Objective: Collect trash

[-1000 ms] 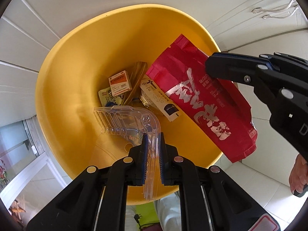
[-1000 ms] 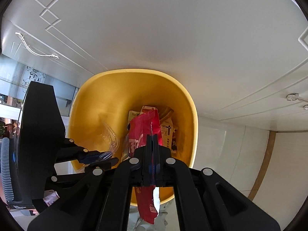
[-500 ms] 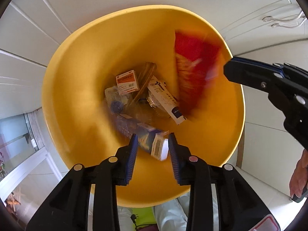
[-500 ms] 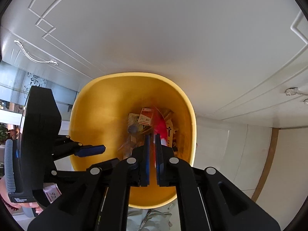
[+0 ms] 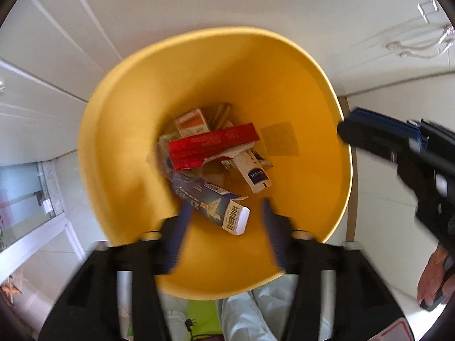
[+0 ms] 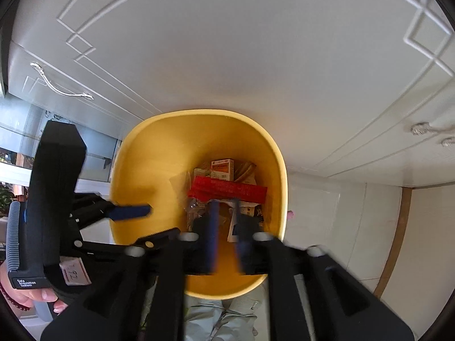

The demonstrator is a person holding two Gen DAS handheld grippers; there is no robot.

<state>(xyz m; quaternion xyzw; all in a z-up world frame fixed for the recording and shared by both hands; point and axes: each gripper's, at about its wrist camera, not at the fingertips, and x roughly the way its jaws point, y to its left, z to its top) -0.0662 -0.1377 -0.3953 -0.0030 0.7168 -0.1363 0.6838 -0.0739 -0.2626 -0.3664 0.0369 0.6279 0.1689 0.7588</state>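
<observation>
Trash (image 5: 212, 147) lies in the yellow bin (image 5: 119, 130); both grippers' fingers empty, spread.

Left black plastic hand-held gripper (image 5: 224, 224) and right black plastic hand-held gripper (image 6: 226, 221): blue finger pads (image 5: 182, 221), silver screws, ribbed grey handle.

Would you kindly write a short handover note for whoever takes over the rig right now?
Left gripper: open, empty, above the yellow bin.
Right gripper: open, empty, over the same bin.
In the bin: red bag on top of the pile, blue carton, white box, orange-and-white box.
Done: this trash is in the bin.
Left: whether more trash remains outside is not visible.
</observation>
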